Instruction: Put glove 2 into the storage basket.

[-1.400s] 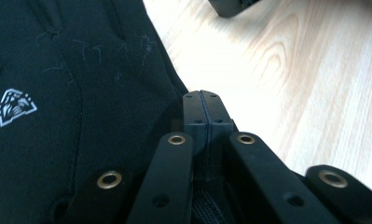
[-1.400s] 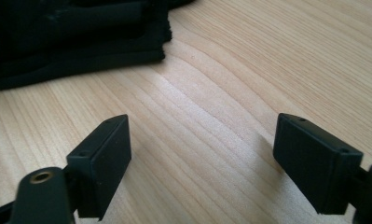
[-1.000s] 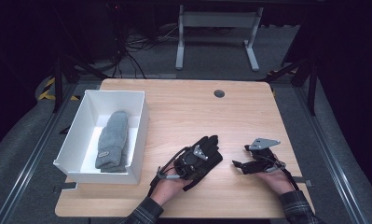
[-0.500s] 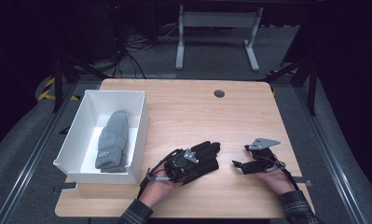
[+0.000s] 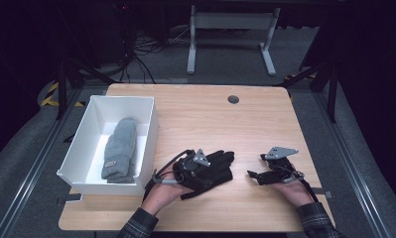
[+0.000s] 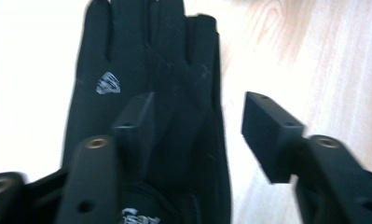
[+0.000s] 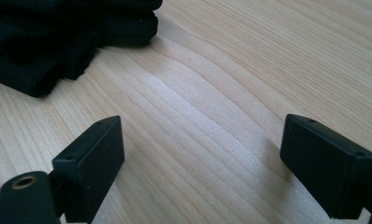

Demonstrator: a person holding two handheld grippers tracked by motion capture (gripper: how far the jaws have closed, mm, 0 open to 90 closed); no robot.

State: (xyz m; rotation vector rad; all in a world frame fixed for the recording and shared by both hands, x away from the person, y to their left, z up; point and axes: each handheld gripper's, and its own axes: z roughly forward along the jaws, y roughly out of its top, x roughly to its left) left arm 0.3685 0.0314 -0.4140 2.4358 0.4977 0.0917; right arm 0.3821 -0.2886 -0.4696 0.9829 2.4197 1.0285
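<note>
While the smooth black glove [image 6: 146, 93] lies flat on pale wood, both grippers gape, holding nothing.

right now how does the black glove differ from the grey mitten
The black glove has separate fingers; the grey mitten is one rounded shape. The black glove lies on the bare table, under the left gripper; the grey mitten lies inside the white box, away from both grippers. The glove bears a small pale logo, the mitten a small label near its cuff. Both lie flat.
</note>
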